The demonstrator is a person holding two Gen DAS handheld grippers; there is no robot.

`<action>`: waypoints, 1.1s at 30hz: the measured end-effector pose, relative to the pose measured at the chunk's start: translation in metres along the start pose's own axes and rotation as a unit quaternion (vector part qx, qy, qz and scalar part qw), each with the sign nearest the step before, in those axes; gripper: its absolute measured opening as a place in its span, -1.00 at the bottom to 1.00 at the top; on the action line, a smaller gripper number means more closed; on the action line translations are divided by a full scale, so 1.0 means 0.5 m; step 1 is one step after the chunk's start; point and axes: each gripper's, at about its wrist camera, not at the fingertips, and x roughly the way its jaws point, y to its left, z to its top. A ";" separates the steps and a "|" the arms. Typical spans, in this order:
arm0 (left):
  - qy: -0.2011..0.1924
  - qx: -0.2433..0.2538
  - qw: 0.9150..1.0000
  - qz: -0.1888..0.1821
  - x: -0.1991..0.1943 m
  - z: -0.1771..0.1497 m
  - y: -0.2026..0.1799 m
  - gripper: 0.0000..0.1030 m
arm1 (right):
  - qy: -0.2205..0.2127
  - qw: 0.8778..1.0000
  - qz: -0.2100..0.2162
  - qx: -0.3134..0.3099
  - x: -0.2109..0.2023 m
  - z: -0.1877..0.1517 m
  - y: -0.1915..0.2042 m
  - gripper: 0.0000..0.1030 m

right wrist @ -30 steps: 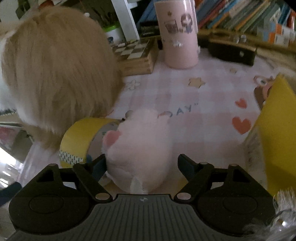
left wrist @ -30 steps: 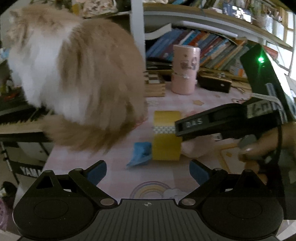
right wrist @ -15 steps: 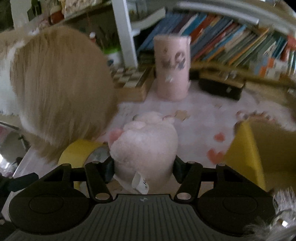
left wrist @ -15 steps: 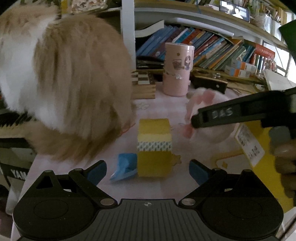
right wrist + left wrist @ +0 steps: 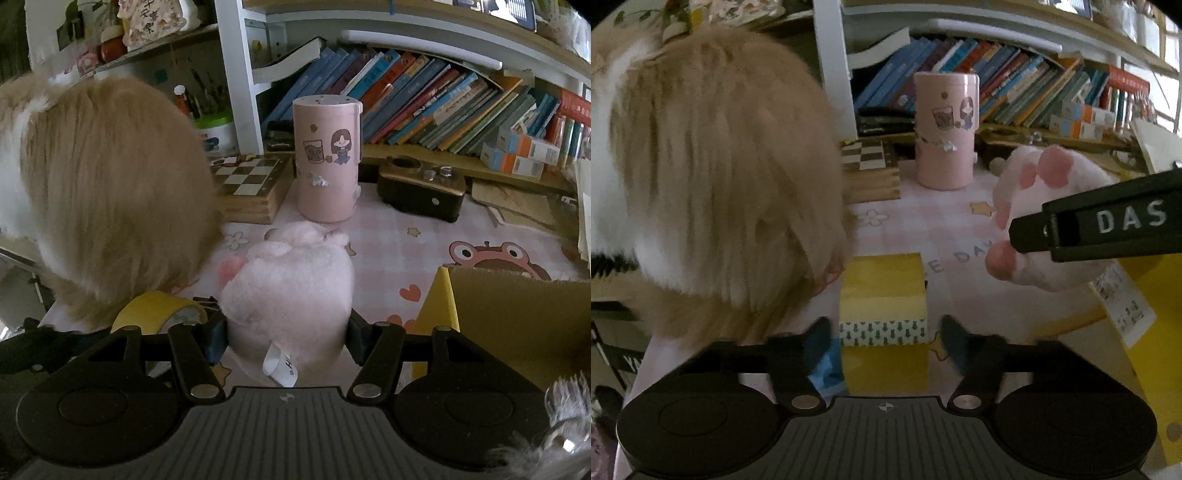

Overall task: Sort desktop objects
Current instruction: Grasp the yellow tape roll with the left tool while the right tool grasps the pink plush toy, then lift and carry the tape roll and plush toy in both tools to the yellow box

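The right gripper (image 5: 288, 332) has its jaws squeezed on a pink plush toy (image 5: 291, 291). The toy fills the space between them and is held up above the tabletop (image 5: 406, 221). From the left camera, the toy (image 5: 1045, 206) hangs in the air beside a yellow box (image 5: 1160, 332).

The left gripper (image 5: 884, 339) has its jaws partly open, one on each side of a yellow tape roll (image 5: 884, 295). They look blurry, and I cannot tell if they touch the roll. The roll stands on its edge on the tabletop. A blue thing (image 5: 823, 373) lies just beside it.

A fluffy cat (image 5: 713, 177) sits on the left, close to the roll. A pink cup (image 5: 327, 158) stands farther back by the books (image 5: 424, 99).
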 end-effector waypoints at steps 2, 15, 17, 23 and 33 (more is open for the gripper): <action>0.009 -0.003 1.000 0.002 0.003 -0.001 0.003 -0.22 | -0.001 1.000 0.002 0.001 -0.002 -0.001 -0.001 0.14; -0.007 -0.032 0.999 -0.020 -0.106 -0.034 0.020 -0.23 | 0.000 1.000 0.019 -0.022 -0.046 -0.032 0.029 0.14; -0.009 -0.038 0.999 -0.021 -0.120 -0.041 0.024 -0.23 | 0.003 1.000 0.019 -0.024 -0.056 -0.042 0.034 0.14; -0.013 -0.043 0.999 -0.018 -0.173 -0.072 0.039 -0.23 | 0.003 0.999 0.012 -0.034 -0.091 -0.078 0.050 0.14; -0.025 -0.042 0.998 -0.026 -0.258 -0.119 0.058 -0.23 | 0.016 0.998 0.022 -0.049 -0.166 -0.139 0.074 0.14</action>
